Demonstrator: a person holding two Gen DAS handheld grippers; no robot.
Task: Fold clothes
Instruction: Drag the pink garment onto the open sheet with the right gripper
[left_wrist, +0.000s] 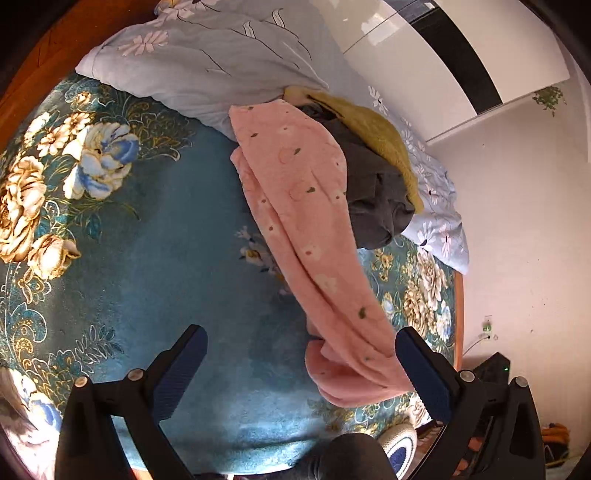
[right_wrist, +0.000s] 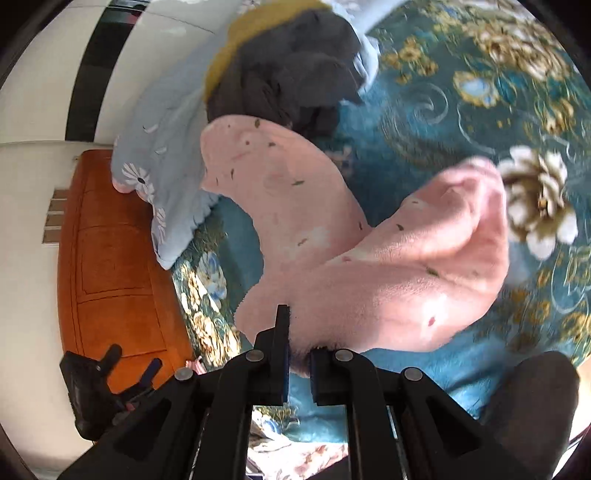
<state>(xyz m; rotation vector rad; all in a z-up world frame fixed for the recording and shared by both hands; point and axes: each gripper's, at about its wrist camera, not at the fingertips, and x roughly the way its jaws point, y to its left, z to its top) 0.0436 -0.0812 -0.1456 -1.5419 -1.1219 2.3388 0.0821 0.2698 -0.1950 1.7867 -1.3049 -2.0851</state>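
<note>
1 pink fleece garment (right_wrist: 369, 280) is lying draped across the teal floral bedspread (left_wrist: 155, 258), its edge pinched in the right gripper (right_wrist: 299, 354). The left gripper (left_wrist: 301, 369) is hovering wide apart, holding nothing, beside the garment's lower end. Grey clothing (left_wrist: 376, 195) and a pale blue quilt (left_wrist: 192, 62) are lying behind, near the white wall (left_wrist: 524, 221).

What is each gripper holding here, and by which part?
The right gripper is shut on the pink fleece garment, pinching a fold at its near edge. The left gripper is open and holds nothing; the garment only passes beside one finger.
</note>
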